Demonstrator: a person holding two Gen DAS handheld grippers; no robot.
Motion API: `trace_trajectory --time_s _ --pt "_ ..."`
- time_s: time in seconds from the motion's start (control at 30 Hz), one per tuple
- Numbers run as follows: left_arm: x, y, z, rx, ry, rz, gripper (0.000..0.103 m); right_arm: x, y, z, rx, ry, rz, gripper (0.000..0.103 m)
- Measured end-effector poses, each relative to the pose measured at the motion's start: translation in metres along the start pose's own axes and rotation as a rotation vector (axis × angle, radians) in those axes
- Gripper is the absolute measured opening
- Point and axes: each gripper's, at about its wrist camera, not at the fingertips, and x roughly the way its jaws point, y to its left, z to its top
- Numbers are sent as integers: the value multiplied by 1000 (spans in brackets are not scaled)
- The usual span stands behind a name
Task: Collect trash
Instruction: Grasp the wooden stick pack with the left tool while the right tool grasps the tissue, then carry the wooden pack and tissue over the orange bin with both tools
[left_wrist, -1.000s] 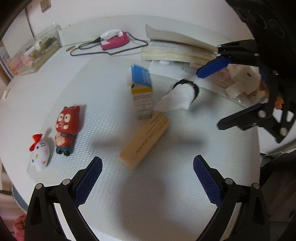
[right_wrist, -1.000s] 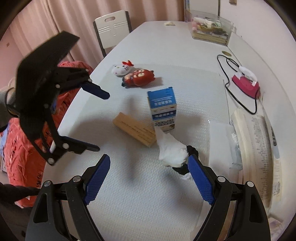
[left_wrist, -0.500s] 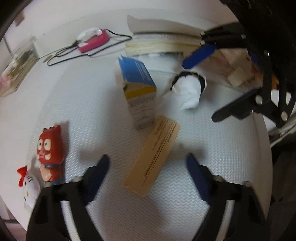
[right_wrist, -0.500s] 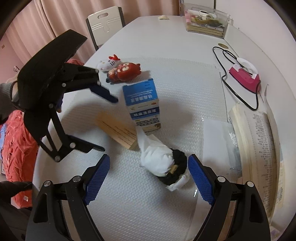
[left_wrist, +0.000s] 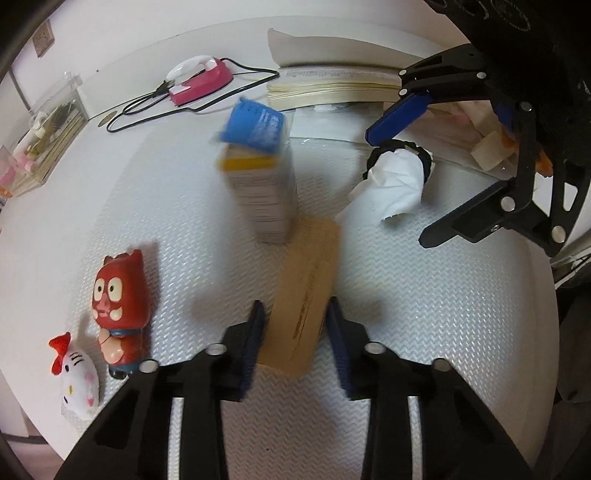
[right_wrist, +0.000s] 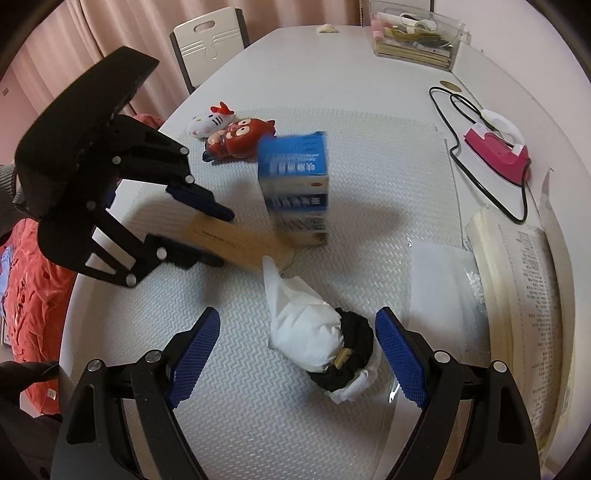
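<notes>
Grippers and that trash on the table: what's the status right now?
Left gripper just closed on tan box. Right gripper open around tissue wad. Blue carton close behind.

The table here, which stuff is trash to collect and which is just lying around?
Likely trash:
- tan flat box, clamped in the left gripper
- crumpled tissue wad, between the open right gripper's jaws
- blue carton, probably

Lying about:
- red figurine
- white cat plush
- pink charger
- open book
</notes>
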Motion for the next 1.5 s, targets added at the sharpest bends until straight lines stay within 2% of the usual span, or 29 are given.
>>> trace_trajectory --time_s 0.07,0.2,0.23,0.33,0.53,0.67,0.8,1.0,1.3,1.5 --pt "-1 1 -2 -4 2 -19 33 4 -1 1 -1 9 -1 84" --pt "-3 1 -6 -17 7 -31 32 12 -4 3 -7 21 -9 69" --pt "-3 1 -6 -20 7 -33 31 12 -4 3 -16 22 -22 62" --pt "-4 1 -7 -30 6 -43 31 15 -8 3 -23 30 -61 52" --pt "-6 3 -9 -73 -6 -54 31 18 -10 3 -35 18 -80 46" --pt "-7 4 -8 -95 -14 -49 30 19 -9 3 -48 2 -94 44" --pt "-10 4 -9 -125 -15 -61 30 14 -8 1 -30 -5 -73 44" --pt "-20 -10 -15 -117 -8 -39 30 0 4 -1 -54 -22 -42 44" --pt "-56 -28 -28 -164 -35 -11 30 -27 29 -7 -76 -44 17 44" --pt "-91 -44 -57 -229 -37 44 30 -44 61 -8 -125 -62 76 44"
